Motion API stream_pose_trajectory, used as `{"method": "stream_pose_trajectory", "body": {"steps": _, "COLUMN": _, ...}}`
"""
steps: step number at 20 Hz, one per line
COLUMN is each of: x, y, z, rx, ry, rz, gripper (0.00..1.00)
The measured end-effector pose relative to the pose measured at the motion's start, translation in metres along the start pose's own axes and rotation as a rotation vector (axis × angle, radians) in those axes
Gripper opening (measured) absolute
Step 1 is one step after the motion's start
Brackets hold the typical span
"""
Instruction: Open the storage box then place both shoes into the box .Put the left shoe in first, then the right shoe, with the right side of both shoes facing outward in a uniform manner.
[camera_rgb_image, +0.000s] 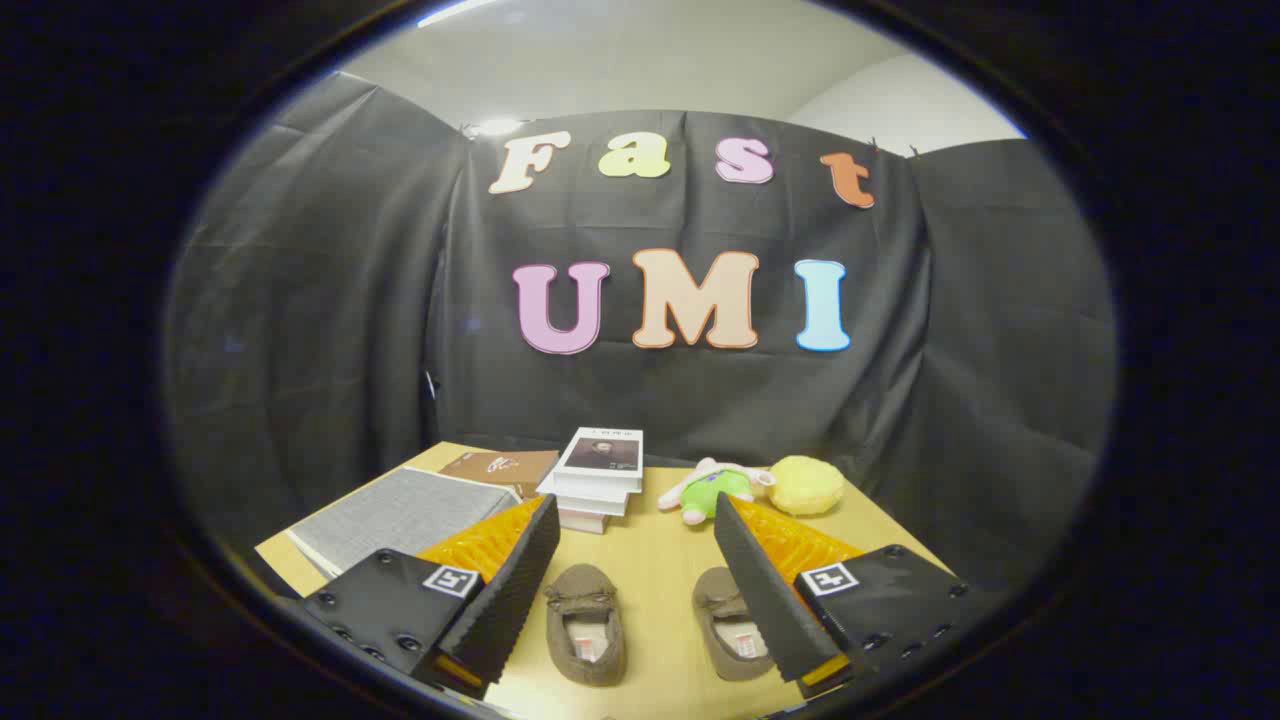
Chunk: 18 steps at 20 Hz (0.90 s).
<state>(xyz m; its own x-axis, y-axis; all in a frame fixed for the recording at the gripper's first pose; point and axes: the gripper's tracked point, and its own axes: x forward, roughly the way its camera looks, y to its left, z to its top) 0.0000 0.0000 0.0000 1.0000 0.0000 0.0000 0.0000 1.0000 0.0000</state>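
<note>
Shoes (650, 625) between open claw (637, 515) fingers

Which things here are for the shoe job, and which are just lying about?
For the job:
hand-held gripper, open
left shoe
right shoe
grey storage box, lid shut

Lying about:
stack of books
brown book
plush toy
yellow ball

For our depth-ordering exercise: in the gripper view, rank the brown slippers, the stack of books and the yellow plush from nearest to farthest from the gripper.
The gripper is open, holding nothing.
1. Brown slippers: on the table between the fingers, nearest.
2. Stack of books: beyond the fingers, slightly left.
3. Yellow plush: beyond the fingers, to the right by the booth wall; nearly level with the books, so that order is uncertain.
</note>
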Motion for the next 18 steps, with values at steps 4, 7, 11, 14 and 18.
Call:
{"method": "stream_pose_trajectory", "body": {"steps": 4, "x": -0.006, "y": 0.000, "z": -0.012, "rx": 0.006, "ry": 0.023, "rz": 0.001, "gripper": 1.00}}
{"method": "stream_pose_trajectory", "body": {"steps": 7, "x": -0.010, "y": 0.003, "z": -0.010, "rx": -0.021, "ry": 0.014, "rz": 0.011, "gripper": 1.00}}
{"method": "stream_pose_trajectory", "body": {"steps": 11, "x": -0.008, "y": 0.003, "z": -0.011, "rx": -0.009, "ry": 0.000, "rz": 0.005, "gripper": 1.00}}
{"method": "stream_pose_trajectory", "body": {"steps": 14, "x": -0.007, "y": 0.008, "z": -0.011, "rx": 0.019, "ry": -0.006, "rz": 0.015, "gripper": 1.00}}
{"method": "stream_pose_trajectory", "body": {"steps": 18, "x": -0.007, "y": 0.016, "z": -0.009, "rx": 0.029, "ry": -0.013, "rz": 0.031, "gripper": 1.00}}
